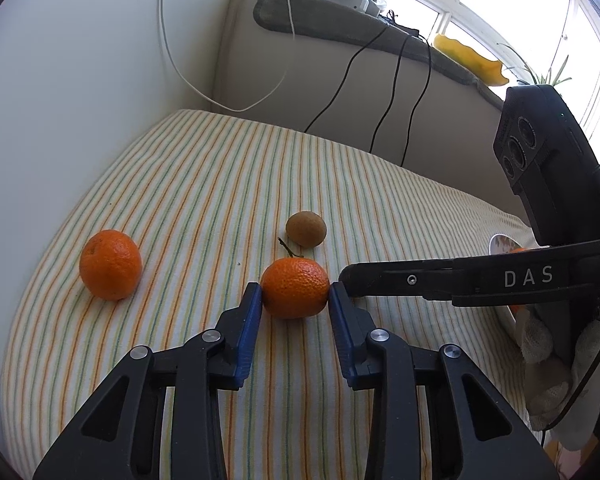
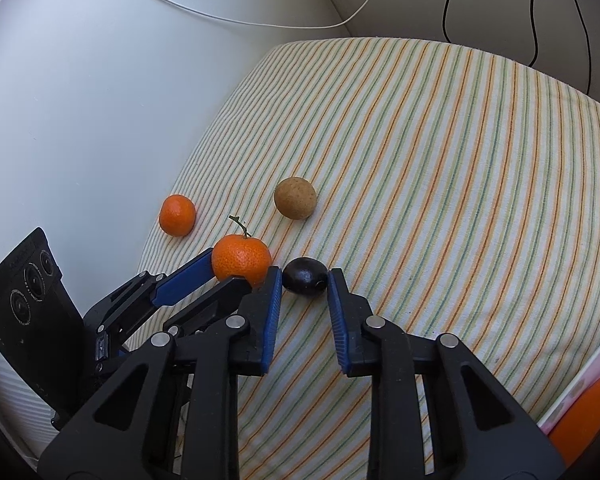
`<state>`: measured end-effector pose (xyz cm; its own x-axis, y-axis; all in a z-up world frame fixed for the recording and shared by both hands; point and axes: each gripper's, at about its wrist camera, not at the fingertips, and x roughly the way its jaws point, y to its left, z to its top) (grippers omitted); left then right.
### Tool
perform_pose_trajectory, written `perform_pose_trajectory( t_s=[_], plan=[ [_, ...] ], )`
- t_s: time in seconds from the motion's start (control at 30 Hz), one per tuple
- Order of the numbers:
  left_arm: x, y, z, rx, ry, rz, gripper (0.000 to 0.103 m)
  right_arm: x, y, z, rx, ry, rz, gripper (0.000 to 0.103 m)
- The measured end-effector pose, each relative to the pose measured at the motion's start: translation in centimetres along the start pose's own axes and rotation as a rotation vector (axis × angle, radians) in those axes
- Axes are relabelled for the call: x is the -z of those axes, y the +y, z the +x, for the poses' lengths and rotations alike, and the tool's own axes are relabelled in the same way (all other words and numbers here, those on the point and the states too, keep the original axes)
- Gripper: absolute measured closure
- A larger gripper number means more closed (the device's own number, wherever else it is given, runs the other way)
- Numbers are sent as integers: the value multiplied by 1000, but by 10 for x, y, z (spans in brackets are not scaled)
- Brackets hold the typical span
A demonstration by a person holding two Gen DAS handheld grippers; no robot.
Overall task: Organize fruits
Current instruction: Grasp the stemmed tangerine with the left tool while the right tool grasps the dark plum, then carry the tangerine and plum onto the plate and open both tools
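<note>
Fruits lie on a striped cloth (image 2: 440, 168) spread over the counter. Nearest, the left gripper (image 1: 295, 294) has its blue fingers (image 1: 249, 312) clamped on a tangerine with a stem (image 1: 295, 288), one finger on each side. Right beside it, the right gripper (image 2: 304, 280) has its fingers (image 2: 274, 300) clamped on a small dark fruit (image 2: 305, 278) that sits on the cloth. The two grippers are very close, and a finger of the right one nearly touches a finger of the left.

A little farther back sits a brown round fruit (image 1: 306, 229), near the stemmed tangerine but apart from it. Off to the left lies a second tangerine (image 1: 110, 265), close to the cloth's left edge, where the white wall (image 2: 80, 100) starts.

On the right side the cloth is wide and open. At the far right edge peeks a white plate (image 1: 500, 242).

Far back, black cords (image 1: 396, 92) hang down to the cloth's back edge.
</note>
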<state>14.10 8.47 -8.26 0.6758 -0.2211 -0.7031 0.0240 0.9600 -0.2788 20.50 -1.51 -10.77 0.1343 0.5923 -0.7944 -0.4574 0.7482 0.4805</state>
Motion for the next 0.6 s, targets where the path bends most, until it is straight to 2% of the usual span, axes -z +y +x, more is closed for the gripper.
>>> perform_pose_trajectory(
  t_s=[0.27, 0.6],
  plan=[
    [5, -4, -19, 15, -28, -4, 71, 12, -2, -38, -7, -50, -22, 79],
    [4, -35, -45, 75, -67, 34, 71, 26, -15, -107, -3, -153, -29, 79]
  ],
)
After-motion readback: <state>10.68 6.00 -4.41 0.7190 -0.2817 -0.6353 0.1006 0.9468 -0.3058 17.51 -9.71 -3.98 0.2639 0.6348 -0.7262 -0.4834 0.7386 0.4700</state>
